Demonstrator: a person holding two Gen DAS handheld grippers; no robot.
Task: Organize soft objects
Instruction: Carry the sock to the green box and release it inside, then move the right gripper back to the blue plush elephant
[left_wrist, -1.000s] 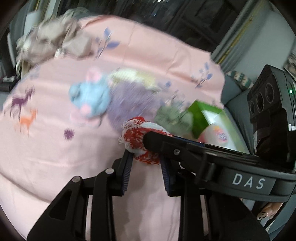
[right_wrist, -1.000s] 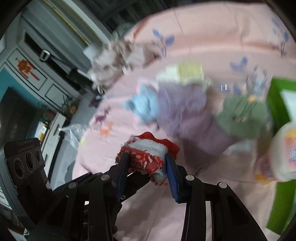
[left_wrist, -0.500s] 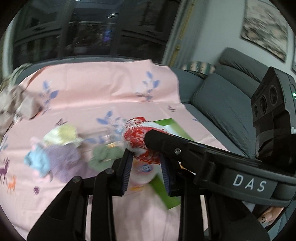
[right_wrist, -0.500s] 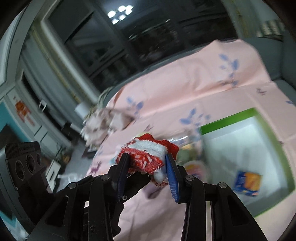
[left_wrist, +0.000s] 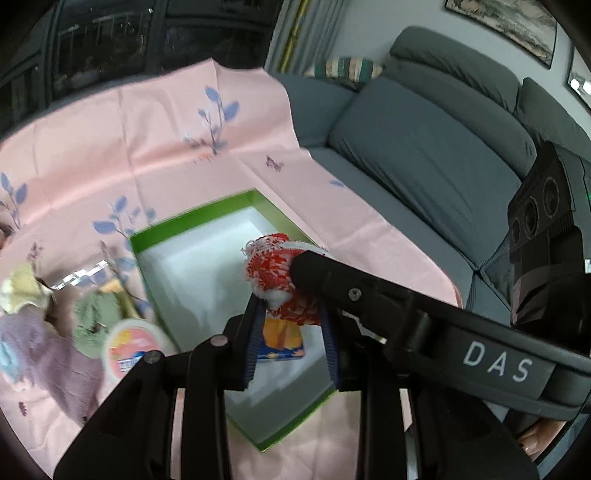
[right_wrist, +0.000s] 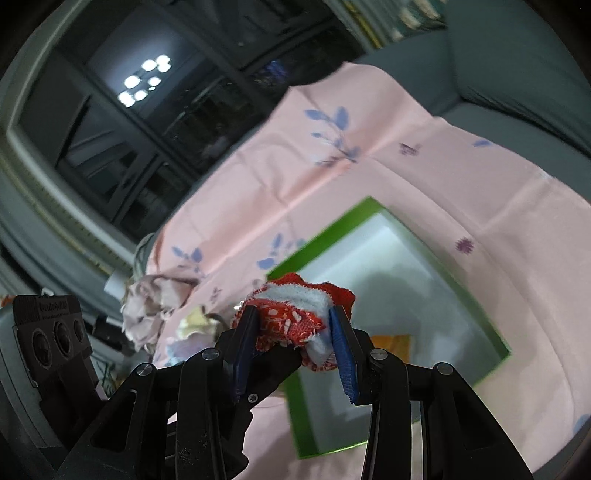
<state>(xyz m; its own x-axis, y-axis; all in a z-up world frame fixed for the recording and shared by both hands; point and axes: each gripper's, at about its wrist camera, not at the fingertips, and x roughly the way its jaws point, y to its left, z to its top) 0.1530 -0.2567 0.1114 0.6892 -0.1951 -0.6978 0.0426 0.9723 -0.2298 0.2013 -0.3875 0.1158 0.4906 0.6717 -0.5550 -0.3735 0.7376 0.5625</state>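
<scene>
Cloth bundle (left_wrist: 280, 273): red with white flecks and a white fleecy layer. Box (left_wrist: 192, 221): bright green rim, white inside. Packet (left_wrist: 282, 341) in the box: orange and blue. Sheet (left_wrist: 110, 140): pale pink, printed with blue leaf sprigs and small purple motifs. Sofa (left_wrist: 424, 155): grey. Pillow (left_wrist: 345, 70): striped. Soft items beside the box: a green one (left_wrist: 94, 314), a lilac one (left_wrist: 44, 350), a pale yellow one (left_wrist: 20, 291). Finger pads (right_wrist: 341, 354): blue on black.

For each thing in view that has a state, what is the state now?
Red-and-white cloth: bunched, held by both tools.
Left tool: shut on the cloth.
Right tool: shut on the cloth.
Green box: open, a small packet inside.
Round tub: lid on.
</scene>
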